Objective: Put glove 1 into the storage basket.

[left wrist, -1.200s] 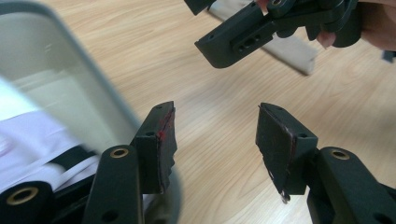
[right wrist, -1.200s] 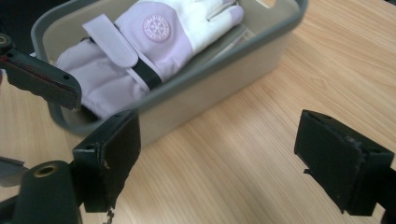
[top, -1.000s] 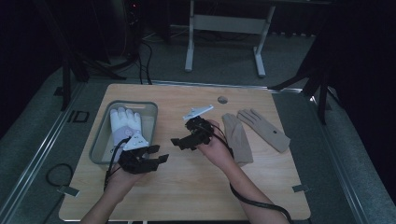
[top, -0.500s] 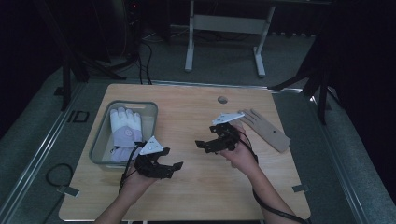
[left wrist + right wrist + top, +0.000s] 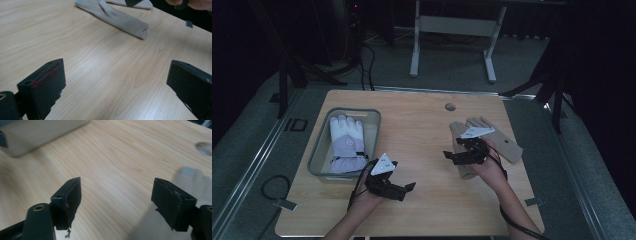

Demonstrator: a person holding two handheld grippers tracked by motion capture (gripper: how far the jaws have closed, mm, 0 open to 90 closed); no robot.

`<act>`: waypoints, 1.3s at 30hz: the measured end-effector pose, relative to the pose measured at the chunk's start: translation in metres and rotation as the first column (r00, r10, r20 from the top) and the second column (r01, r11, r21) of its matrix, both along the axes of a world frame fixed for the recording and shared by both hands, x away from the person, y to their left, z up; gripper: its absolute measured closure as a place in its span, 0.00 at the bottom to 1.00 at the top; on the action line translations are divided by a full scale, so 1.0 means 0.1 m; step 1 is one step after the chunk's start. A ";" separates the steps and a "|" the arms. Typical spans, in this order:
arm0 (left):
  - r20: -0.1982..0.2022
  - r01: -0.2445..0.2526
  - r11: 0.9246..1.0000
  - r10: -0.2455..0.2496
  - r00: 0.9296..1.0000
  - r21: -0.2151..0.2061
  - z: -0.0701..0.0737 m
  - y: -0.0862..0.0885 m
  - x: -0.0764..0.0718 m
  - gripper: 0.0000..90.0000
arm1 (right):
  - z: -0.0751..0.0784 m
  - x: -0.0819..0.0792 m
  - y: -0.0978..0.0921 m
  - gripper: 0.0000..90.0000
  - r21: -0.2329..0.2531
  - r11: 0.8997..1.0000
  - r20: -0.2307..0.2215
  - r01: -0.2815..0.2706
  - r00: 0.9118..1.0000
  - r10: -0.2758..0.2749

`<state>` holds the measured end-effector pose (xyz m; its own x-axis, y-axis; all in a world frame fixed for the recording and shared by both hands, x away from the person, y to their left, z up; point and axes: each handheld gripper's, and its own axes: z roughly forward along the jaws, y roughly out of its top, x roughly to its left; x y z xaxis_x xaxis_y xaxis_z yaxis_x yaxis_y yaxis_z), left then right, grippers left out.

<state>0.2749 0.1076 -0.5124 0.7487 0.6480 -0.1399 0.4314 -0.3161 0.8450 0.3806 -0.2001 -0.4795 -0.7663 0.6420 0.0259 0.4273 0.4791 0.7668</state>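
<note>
Left gripper [image 5: 404, 187] held low over the bare wood of the table [image 5: 422, 135], near the person's edge. Jaws spread wide, nothing between them; in the left gripper view only plain tabletop shows in the gap. The grey bin [image 5: 373, 131] sits close behind this gripper, on the side away from its jaw tips. Inside the bin lies a white and lavender glove [image 5: 347, 145], fingers pointing to the table's far edge, cuff at the bin's near end.

Ahead of the left jaws, well apart, a beige glove [image 5: 120, 18] lies flat on the wood; its cuff end is the part nearest those jaws. A second beige piece lies just behind it, partly cut off at the top of that view.

Right gripper [image 5: 451, 156] held above the beige gloves [image 5: 507, 145], the hand [image 5: 489, 167] over the cuff of the nearer one. Jaws released and wide apart, gripping nothing. Jaw tips point toward the bin side, out over bare wood; the nearer glove's fingers lie just beside and behind the tips. In the right gripper view a blurred pale shape sits beside one jaw, too soft to tell what it is; the bin wall [image 5: 42, 132] shows far ahead of the jaws. A round hole [image 5: 450, 107] in the table lies beyond the right jaws, toward the far edge.
</note>
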 end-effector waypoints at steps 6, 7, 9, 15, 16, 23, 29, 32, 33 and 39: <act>0.013 0.040 0.999 -0.040 0.999 0.033 -0.18 -0.08 -0.06 0.02 | -0.11 0.12 -0.27 0.42 -0.021 0.998 0.018 0.059 0.998 -0.058; 0.017 0.043 0.998 -0.044 0.999 0.034 -0.21 -0.09 -0.07 0.02 | -0.13 0.15 -0.32 0.42 -0.021 0.997 0.015 0.073 0.997 -0.072; 0.023 0.048 0.998 -0.048 0.999 0.036 -0.27 -0.11 -0.09 0.02 | -0.18 0.21 -0.39 0.47 -0.027 0.995 0.018 0.095 0.995 -0.094; 0.059 0.053 0.999 -0.053 0.997 0.007 -0.31 -0.09 -0.14 0.02 | -0.32 0.41 -0.52 0.49 -0.066 0.989 0.010 0.129 0.992 -0.129; 0.061 0.053 0.999 -0.053 0.997 0.006 -0.31 -0.08 -0.14 0.02 | -0.35 0.45 -0.53 0.49 -0.071 0.988 0.005 0.134 0.991 -0.134; 0.054 0.036 0.999 -0.035 0.998 -0.013 -0.33 -0.02 -0.14 0.02 | -0.53 0.60 -0.53 0.45 -0.094 0.983 0.004 0.160 0.987 -0.161; 0.055 0.046 0.999 -0.046 0.997 0.008 -0.35 -0.03 -0.15 0.02 | -0.72 0.61 -0.51 0.51 -0.104 0.982 -0.020 0.160 0.986 -0.163; 0.047 0.045 0.999 -0.046 0.998 0.006 -0.36 -0.04 -0.15 0.02 | -0.72 0.57 -0.49 0.74 -0.090 0.982 -0.025 0.165 0.985 -0.168; 0.046 0.047 0.999 -0.047 0.998 0.006 -0.36 -0.04 -0.15 0.02 | -0.71 0.55 -0.47 0.80 -0.090 0.981 -0.024 0.172 0.984 -0.175; 0.043 0.047 0.999 -0.047 0.998 0.002 -0.37 -0.05 -0.15 0.02 | -0.64 0.43 -0.27 0.85 -0.063 0.974 -0.051 0.220 0.973 -0.223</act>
<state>0.2594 0.1023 -0.5495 0.7834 0.6124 -0.1062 0.3794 -0.3358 0.8621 0.4239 -0.2270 -0.5439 -0.6032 0.7972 0.0247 0.5704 0.4095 0.7120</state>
